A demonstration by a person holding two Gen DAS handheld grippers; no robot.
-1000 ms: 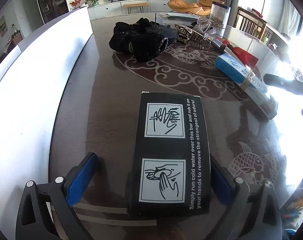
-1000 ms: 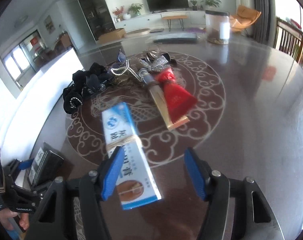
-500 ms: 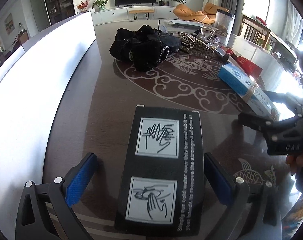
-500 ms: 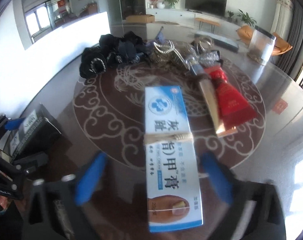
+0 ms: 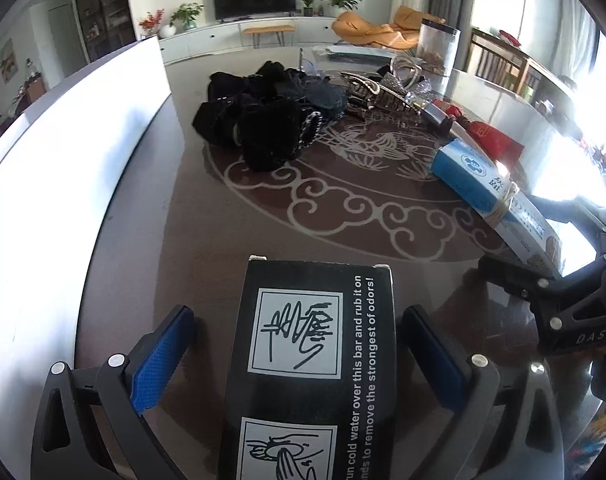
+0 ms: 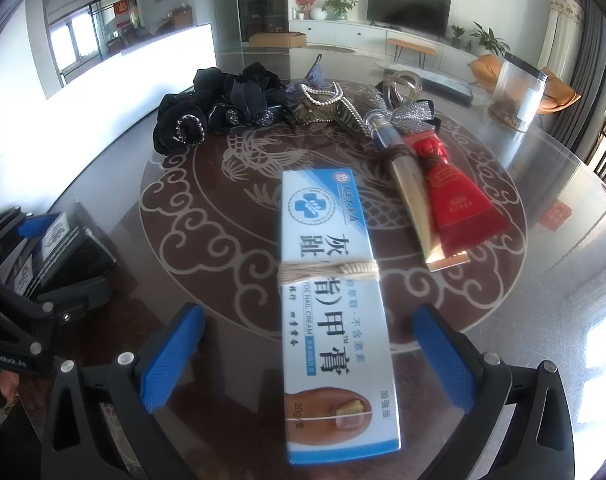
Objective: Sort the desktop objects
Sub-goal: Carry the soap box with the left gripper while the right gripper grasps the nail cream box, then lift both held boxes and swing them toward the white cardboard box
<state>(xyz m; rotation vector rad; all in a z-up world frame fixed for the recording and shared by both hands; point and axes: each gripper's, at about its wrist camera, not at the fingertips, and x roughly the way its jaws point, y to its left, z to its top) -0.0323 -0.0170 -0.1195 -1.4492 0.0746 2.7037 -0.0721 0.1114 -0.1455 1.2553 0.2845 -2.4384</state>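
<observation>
A black box point(image 5: 315, 360) with white hand pictures lies on the dark table between the fingers of my left gripper point(image 5: 297, 316). That gripper is open, with a gap on each side of the box. A blue and white cream box point(image 6: 331, 300), bound with string, lies flat between the wide pads of my right gripper point(image 6: 309, 312), which is open and not touching it. The same cream box point(image 5: 487, 192) and right gripper point(image 5: 563, 300) show at the right of the left wrist view. At the left of the right wrist view sits the black box point(image 6: 63, 240).
Black hair scrunchies point(image 6: 207, 112) are piled at the back, beside pearl clips point(image 6: 323, 100) and a silver bow point(image 6: 411, 116). A gold tube point(image 6: 411, 196) and a red tube point(image 6: 459, 196) lie right of the cream box. A clear canister point(image 6: 519, 92) stands far right. A white panel point(image 5: 63, 160) borders the left edge.
My right gripper's jaws have spread wide and let go of the cream box, which now lies flat on the table. The black box reaches deeper between my left fingers.
</observation>
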